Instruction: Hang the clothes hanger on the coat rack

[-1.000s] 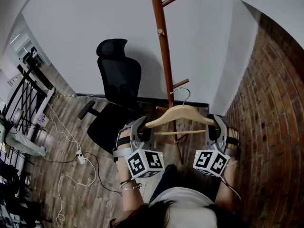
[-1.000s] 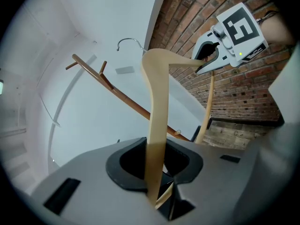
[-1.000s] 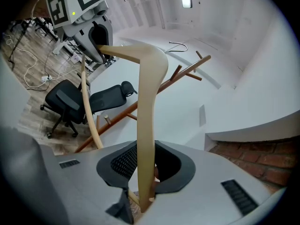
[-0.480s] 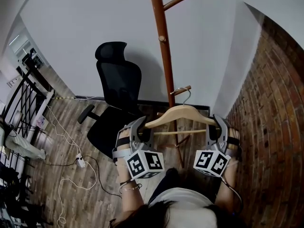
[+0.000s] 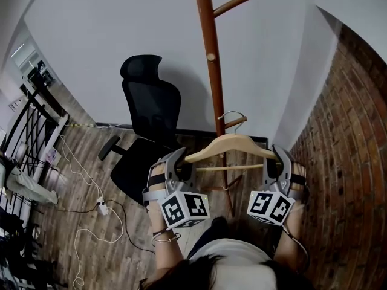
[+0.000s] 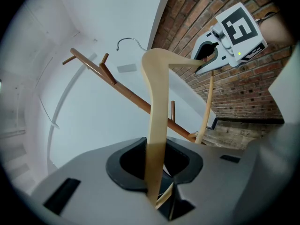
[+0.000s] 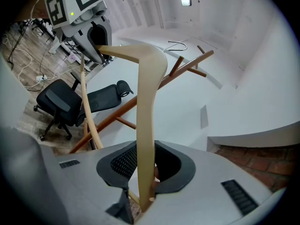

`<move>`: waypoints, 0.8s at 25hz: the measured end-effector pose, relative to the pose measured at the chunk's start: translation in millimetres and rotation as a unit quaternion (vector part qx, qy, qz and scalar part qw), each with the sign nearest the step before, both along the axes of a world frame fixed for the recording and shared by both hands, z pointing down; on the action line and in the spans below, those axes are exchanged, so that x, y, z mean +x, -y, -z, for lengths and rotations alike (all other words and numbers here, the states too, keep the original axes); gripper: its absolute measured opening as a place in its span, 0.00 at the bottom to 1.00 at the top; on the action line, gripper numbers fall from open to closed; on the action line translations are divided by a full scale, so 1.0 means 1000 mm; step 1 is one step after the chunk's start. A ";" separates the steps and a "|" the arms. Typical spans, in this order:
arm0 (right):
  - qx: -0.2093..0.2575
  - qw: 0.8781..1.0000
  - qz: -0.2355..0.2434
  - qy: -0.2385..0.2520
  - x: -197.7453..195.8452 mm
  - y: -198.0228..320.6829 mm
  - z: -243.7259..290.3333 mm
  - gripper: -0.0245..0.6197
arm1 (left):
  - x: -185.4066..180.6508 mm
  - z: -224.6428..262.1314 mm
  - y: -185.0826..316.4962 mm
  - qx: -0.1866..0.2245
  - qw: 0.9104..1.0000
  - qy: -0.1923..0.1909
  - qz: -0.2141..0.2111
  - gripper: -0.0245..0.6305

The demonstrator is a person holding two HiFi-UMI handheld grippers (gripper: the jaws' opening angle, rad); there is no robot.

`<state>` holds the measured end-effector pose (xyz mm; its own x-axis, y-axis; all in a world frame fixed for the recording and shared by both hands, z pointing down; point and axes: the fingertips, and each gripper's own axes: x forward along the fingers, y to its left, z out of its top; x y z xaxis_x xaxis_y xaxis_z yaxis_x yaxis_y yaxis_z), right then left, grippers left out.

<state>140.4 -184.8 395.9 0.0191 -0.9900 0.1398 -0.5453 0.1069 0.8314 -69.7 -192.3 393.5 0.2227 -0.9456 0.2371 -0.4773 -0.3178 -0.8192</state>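
Observation:
I hold a light wooden clothes hanger (image 5: 230,144) level in front of me, one end in each gripper. My left gripper (image 5: 181,165) is shut on its left end, my right gripper (image 5: 273,164) on its right end. The hanger's metal hook (image 5: 233,118) overlaps a short lower peg (image 5: 237,123) of the brown wooden coat rack (image 5: 211,65); I cannot tell whether they touch. In the left gripper view the hanger arm (image 6: 154,125) runs out of the gripper (image 6: 157,172) toward the hook (image 6: 131,42). The right gripper view shows the same arm (image 7: 146,107) gripped by the right gripper (image 7: 145,172).
A black office chair (image 5: 151,119) stands left of the rack against the white wall. A brick wall (image 5: 351,150) closes the right side. Cables and a power strip (image 5: 101,203) lie on the wooden floor at left, beside a metal frame (image 5: 24,132).
Both grippers have carried the hanger toward the coat rack. The hook, which was below the short peg, now sits level with it.

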 end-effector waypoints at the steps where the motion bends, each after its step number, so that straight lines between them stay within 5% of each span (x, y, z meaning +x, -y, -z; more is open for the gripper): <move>1: 0.000 1.000 0.000 0.000 -0.001 0.003 0.002 0.20 | -0.001 0.001 0.003 0.001 1.000 0.000 0.000 0.18; 20: 0.009 1.000 -0.007 -0.002 -0.014 0.041 0.041 0.20 | -0.013 0.039 0.045 0.014 1.000 -0.006 -0.013 0.18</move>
<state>126.0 -225.8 354.8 0.0338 -0.9920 0.1219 -0.5438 0.0841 0.8350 -83.1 -237.3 354.2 0.2495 -0.9456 0.2086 -0.4789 -0.3077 -0.8221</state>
